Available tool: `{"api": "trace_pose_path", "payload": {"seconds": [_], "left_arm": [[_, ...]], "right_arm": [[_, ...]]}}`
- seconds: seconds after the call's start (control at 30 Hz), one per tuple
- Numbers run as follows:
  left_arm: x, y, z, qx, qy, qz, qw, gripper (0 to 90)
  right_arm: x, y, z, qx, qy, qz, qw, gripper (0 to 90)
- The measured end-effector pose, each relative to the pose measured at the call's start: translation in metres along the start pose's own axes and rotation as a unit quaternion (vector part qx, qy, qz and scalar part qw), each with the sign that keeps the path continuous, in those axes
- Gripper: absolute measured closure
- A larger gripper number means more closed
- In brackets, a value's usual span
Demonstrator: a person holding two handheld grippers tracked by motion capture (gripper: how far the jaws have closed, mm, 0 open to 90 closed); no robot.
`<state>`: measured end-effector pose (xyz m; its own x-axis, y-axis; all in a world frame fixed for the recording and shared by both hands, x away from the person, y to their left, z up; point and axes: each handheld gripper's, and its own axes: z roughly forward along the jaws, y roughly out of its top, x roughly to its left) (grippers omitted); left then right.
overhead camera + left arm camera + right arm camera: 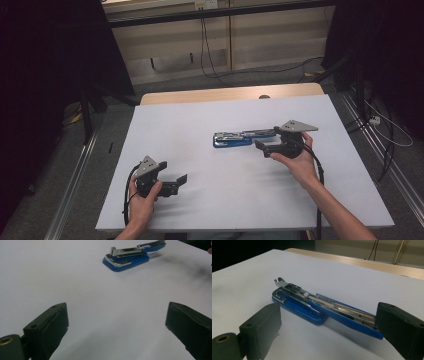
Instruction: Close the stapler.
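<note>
A blue stapler (235, 138) lies swung open flat on the white tabletop (200, 120), its chrome magazine facing up. My right gripper (265, 142) is held just right of it, jaws open and pointing left. In the right gripper view the stapler (312, 306) stretches across just beyond the open right gripper (328, 325), its long blue arm reaching toward the right-hand jaw; I cannot tell whether they touch. My left gripper (179, 184) rests near the front left, open and holding nothing. From the left gripper (117, 322) the stapler (130, 256) lies far ahead.
A strip of wooden table edge (230, 94) shows behind the white surface. Cables (210, 55) trail over the floor beyond it. Dark curtains stand at both sides, and metal rails (75, 180) run along the floor beside the table.
</note>
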<state>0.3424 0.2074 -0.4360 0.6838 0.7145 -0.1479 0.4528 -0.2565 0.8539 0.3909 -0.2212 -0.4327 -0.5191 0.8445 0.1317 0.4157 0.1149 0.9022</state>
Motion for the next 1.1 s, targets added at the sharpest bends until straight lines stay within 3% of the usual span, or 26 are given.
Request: {"api": "trace_pose_path", "payload": {"seconds": [0.17, 0.37, 0.53, 0.7, 0.8, 0.9, 1.1], "left_arm": [[-0.004, 0.001, 0.004, 0.005, -0.021, 0.009, 0.9997, 5.1], [-0.002, 0.005, 0.008, -0.005, -0.012, 0.004, 0.9999, 6.1], [0.001, 0.01, 0.015, -0.014, -0.017, 0.001, 0.9998, 7.4], [0.003, 0.013, 0.024, -0.021, -0.017, 0.004, 0.9996, 7.5], [0.001, 0.018, 0.03, -0.013, -0.009, 0.014, 0.9998, 7.9], [0.002, 0.022, 0.037, -0.025, -0.014, 0.005, 0.9996, 7.9], [0.0, 0.031, 0.051, -0.027, -0.019, 0.0, 0.9995, 7.2]], "right_arm": [[0.002, -0.003, -0.008, 0.005, -0.008, -0.033, 0.9994, 11.9], [0.0, -0.008, -0.018, 0.01, -0.013, -0.045, 0.9988, 13.3], [-0.002, -0.009, -0.028, 0.007, -0.051, -0.061, 0.9968, 14.0], [-0.005, -0.014, -0.036, 0.01, -0.049, -0.055, 0.9972, 16.5], [-0.008, -0.016, -0.037, 0.012, -0.052, -0.05, 0.9973, 17.8], [-0.008, -0.016, -0.037, 0.013, -0.051, -0.049, 0.9974, 19.8], [-0.008, -0.017, -0.033, 0.019, -0.049, -0.052, 0.9973, 25.3]]}}
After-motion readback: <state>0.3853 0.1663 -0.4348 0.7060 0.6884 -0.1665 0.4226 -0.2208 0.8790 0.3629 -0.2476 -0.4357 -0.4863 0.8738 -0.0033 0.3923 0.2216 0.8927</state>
